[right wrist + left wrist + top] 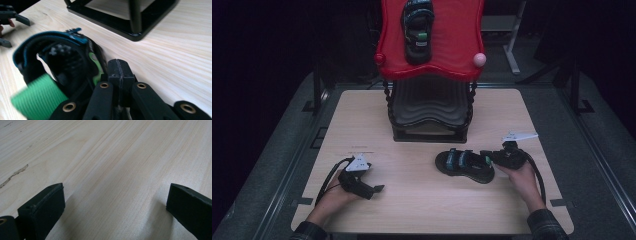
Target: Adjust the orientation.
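Here, low and right of centre in the high view, a black sandal [464, 165] with blue and green straps lies flat on the pale wooden table [422, 200], and the right gripper [487, 160] sits at its right end with jaws pressed together on nothing, touching or nearly touching the heel. Behind it, at top centre, a black rack [429, 112] carries a red tray [462, 40] holding a second sandal [417, 30]. At lower left the left gripper [379, 188] rests over bare wood, jaws wide apart; the room beyond is dark.
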A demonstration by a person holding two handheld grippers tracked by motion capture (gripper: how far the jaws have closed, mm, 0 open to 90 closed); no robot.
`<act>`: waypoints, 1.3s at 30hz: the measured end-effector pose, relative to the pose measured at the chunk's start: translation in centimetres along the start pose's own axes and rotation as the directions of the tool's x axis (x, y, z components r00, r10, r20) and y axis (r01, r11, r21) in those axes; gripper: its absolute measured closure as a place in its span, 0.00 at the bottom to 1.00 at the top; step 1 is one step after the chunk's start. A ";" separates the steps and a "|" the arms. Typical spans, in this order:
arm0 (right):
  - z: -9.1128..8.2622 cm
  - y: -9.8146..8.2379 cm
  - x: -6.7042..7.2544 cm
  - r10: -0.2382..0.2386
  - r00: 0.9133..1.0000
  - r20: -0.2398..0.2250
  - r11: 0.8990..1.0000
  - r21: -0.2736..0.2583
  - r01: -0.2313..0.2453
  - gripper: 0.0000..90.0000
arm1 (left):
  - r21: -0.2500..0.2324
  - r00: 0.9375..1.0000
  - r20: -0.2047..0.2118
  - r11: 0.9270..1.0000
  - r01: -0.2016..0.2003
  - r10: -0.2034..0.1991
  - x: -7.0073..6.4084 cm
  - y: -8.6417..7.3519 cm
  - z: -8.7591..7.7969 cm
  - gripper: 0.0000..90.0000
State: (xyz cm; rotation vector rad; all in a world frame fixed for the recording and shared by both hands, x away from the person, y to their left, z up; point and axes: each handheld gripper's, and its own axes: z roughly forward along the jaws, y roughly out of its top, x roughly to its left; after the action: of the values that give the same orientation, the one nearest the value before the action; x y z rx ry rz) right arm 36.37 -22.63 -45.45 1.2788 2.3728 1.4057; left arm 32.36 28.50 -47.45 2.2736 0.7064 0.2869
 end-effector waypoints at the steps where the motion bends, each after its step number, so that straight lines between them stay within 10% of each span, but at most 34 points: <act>1: -0.3 -0.1 -0.2 -0.005 1.000 0.011 1.000 0.001 0.005 0.99 | 0.001 1.000 0.000 1.000 0.000 0.000 0.0 0.0 0.0 0.01; 21: -2.4 -2.3 -0.1 -0.060 0.998 0.034 0.996 0.073 0.058 0.99 | 0.000 1.000 0.000 1.000 -0.001 0.001 0.0 0.0 0.0 0.01; 39: -2.9 -4.3 4.4 -0.127 0.988 -0.091 0.984 0.114 0.137 0.99 | -0.001 1.000 0.000 1.000 0.000 0.000 0.0 0.0 0.0 0.01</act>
State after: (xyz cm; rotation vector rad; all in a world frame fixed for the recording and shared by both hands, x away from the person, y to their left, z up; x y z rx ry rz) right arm 29.59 -22.49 -45.75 1.0835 2.5803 1.3211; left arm 32.36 28.51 -47.46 2.2731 0.7063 0.2875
